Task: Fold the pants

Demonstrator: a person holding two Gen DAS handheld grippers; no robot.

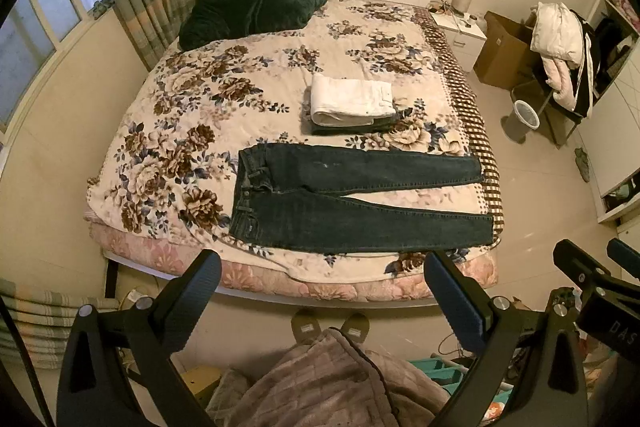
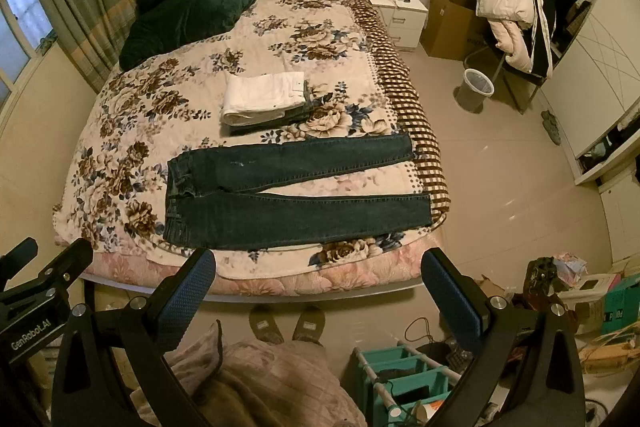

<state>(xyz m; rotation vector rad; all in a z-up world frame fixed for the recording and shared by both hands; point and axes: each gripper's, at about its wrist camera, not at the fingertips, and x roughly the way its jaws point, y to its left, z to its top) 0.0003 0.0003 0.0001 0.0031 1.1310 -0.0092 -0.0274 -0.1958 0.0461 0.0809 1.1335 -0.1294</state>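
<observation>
Jeans [image 1: 352, 199] are laid flat at frame center, near the foot edge of the bed [image 1: 192, 87], waistband left, legs running right and a bit splayed. Left gripper [image 1: 320, 287] and right gripper [image 2: 318, 285] both hang above the floor with jaws wide apart, holding nothing. Likely trouble: the cuffs sit right at the bed's right edge, so a sloppy pull could drag a leg off. A lopsided fold could also bump the folded stack [image 1: 352, 103] just above them.

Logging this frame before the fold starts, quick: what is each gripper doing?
Left gripper: open, holding nothing, above the bed's near edge, off the jeans.
Right gripper: open, holding nothing.
</observation>
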